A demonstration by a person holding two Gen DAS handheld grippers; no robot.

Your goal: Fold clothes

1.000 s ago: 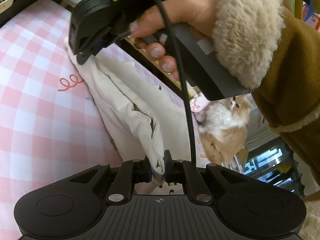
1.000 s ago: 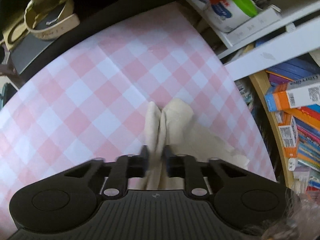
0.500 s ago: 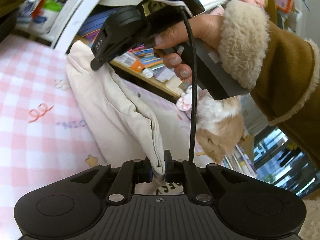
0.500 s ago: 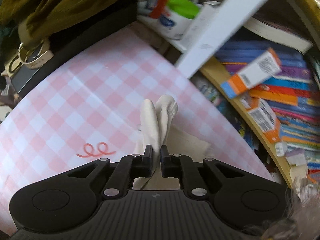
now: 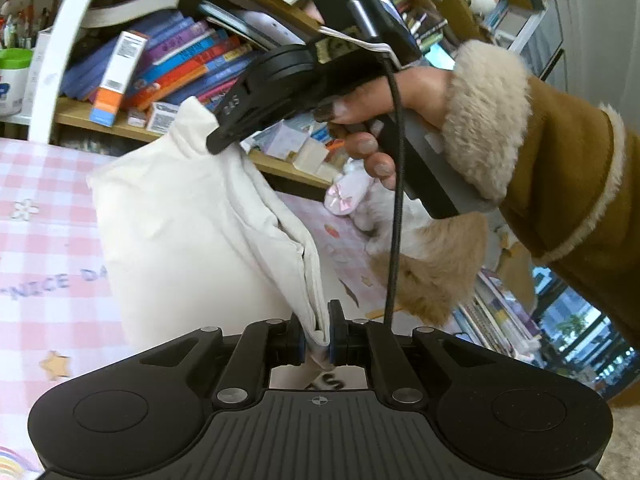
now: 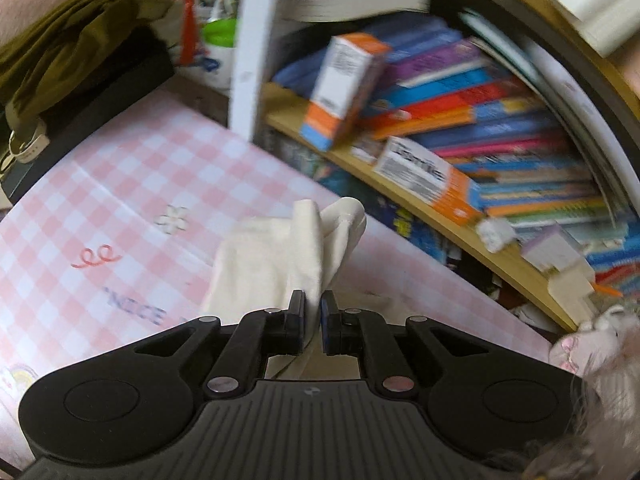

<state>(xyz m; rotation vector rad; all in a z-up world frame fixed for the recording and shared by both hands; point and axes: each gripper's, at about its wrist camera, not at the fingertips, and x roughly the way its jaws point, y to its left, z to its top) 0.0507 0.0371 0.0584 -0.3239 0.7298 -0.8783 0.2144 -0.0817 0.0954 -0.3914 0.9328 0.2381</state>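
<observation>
A cream cloth garment (image 5: 192, 224) hangs lifted above the pink checked table cover (image 5: 48, 208). My left gripper (image 5: 314, 346) is shut on its near edge. My right gripper (image 5: 218, 142) shows in the left wrist view, shut on the garment's far top edge. In the right wrist view my right gripper (image 6: 313, 314) is shut on the cream garment (image 6: 276, 264), which bunches forward above the table cover (image 6: 120, 200).
A wooden bookshelf (image 6: 420, 192) with many books and an orange-and-white box (image 6: 344, 88) stands right behind the table. A fluffy cat (image 5: 420, 264) sits beside the table at the right. An olive cloth (image 6: 60, 44) lies at the far left.
Both grippers have lifted the garment up off the table cover. The views have tilted up toward the bookshelf.
</observation>
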